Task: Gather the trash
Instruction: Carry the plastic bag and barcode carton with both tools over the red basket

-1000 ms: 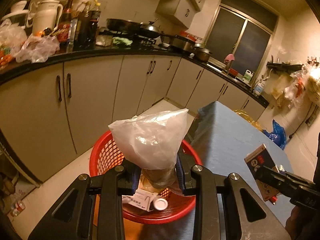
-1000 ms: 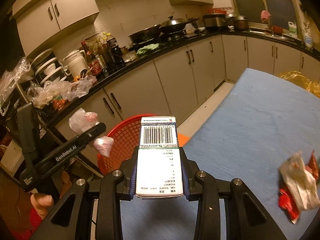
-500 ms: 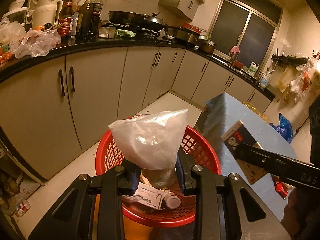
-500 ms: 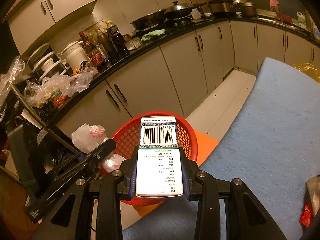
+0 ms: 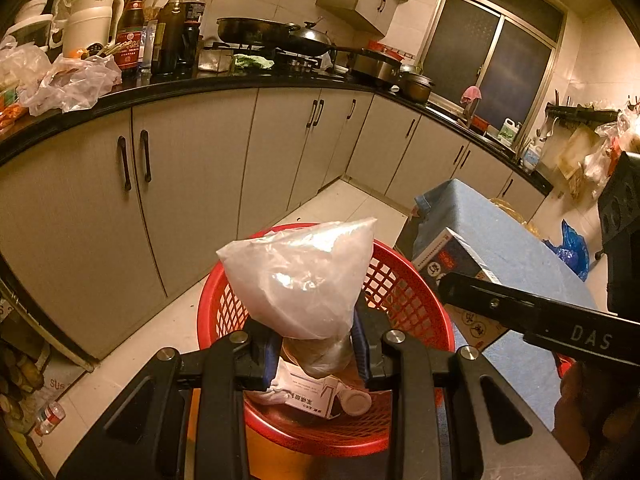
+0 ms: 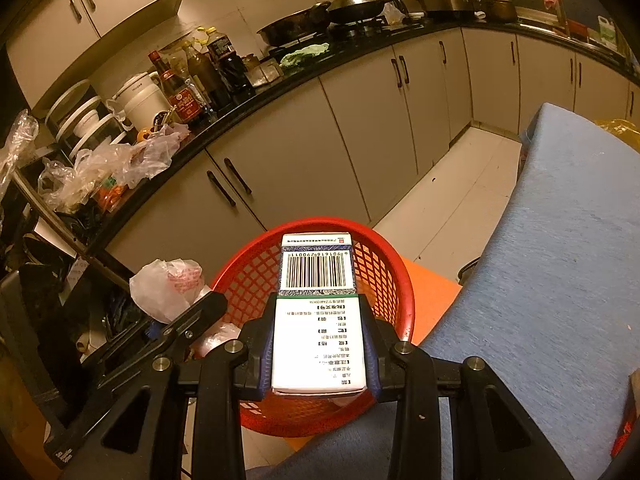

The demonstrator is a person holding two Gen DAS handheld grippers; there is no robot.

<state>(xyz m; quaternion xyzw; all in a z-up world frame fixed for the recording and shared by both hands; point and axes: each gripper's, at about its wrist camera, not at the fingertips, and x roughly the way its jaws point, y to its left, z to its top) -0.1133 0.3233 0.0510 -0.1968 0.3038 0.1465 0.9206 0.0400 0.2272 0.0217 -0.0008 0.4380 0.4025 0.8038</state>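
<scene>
Our left tool point(image 5: 314, 344) squeezes a plastic bag point(image 5: 298, 276) and our right tool point(image 6: 319, 354) squeezes a box point(image 6: 318, 320), both over the red basket point(image 6: 386, 280). Some trash lies inside; these two wait.

Home kitchen, likely lived-in: cabinets point(image 5: 192, 168), black counter point(image 6: 304, 76), wok on stove point(image 5: 308, 40), sauce bottles point(image 5: 132, 36).
</scene>
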